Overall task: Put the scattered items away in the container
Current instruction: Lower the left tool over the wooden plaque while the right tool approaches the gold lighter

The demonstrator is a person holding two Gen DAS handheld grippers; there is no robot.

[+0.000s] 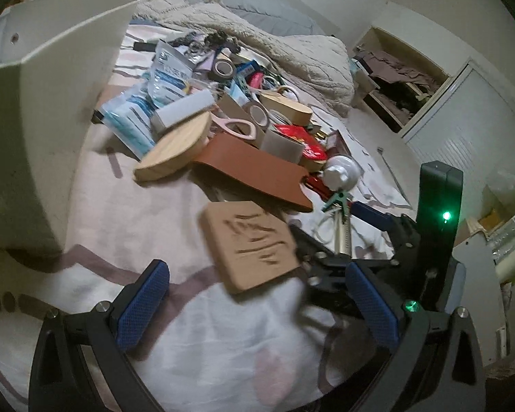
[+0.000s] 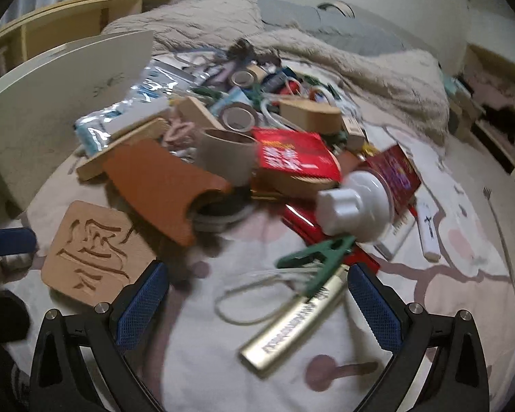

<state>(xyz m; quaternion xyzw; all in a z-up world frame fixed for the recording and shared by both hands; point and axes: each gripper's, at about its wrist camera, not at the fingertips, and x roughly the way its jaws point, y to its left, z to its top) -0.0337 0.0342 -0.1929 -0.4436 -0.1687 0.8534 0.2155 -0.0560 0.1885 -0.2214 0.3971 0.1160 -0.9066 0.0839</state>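
A big cream container [image 1: 34, 110] stands on the bed [image 1: 223, 343] at the far left. From here only its outer wall shows, so I cannot tell what is inside it. Just right of it, a messy pile of items [image 1: 230, 113] lies spread over the sheet, all outside the container.

Near the left side of the pile sits a flat wooden coaster [image 2: 96, 261] with a carved sign. Next to it, a brown leather case [image 2: 161, 185] lies with its open end facing us and a cord curled inside it. Behind these are blue packets [image 1: 137, 116] and rolls of tape [image 2: 237, 116]. Further right, a red box [image 2: 292, 154] lies on the heap, then a white knob-topped jar [image 2: 353, 206]. In front of the jar, a green clip [image 2: 316, 257] rests on a gold tube [image 2: 295, 322].

The left gripper [image 1: 254, 309] is spread wide and holds nothing, with the coaster just ahead of it. The right gripper [image 2: 257, 309] is also spread wide and empty, with the gold tube lying between its blue pads [image 2: 140, 309].
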